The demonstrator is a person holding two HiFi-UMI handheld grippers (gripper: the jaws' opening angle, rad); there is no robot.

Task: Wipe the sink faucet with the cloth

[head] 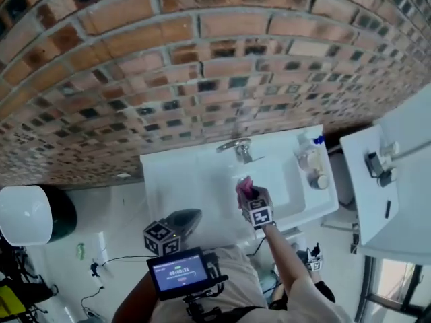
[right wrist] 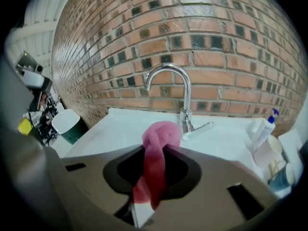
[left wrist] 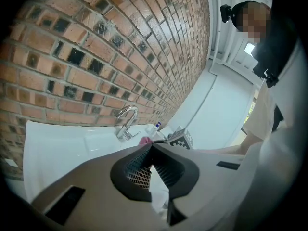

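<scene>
Cloth of twisted pink fabric [right wrist: 162, 131] clamped in right tongs [right wrist: 159, 153]. Curved chrome sink faucet [right wrist: 178, 88] upright just beyond, on far side. Left tongs [left wrist: 151, 160] pinched together, empty, farther off.

Faucet [head: 239, 150] standing at sink's [head: 175, 180] back edge, against brick wall [head: 202, 59]; cloth [head: 245, 188] hanging before it; bottles [head: 311, 161] sitting right; bin [head: 27, 214] standing left.

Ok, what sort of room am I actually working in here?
Most likely a bathroom or washroom: a white ceramic sink with a curved chrome faucet is set against a red-brown brick wall, and a white bottle with a blue cap stands beside the basin.
</scene>
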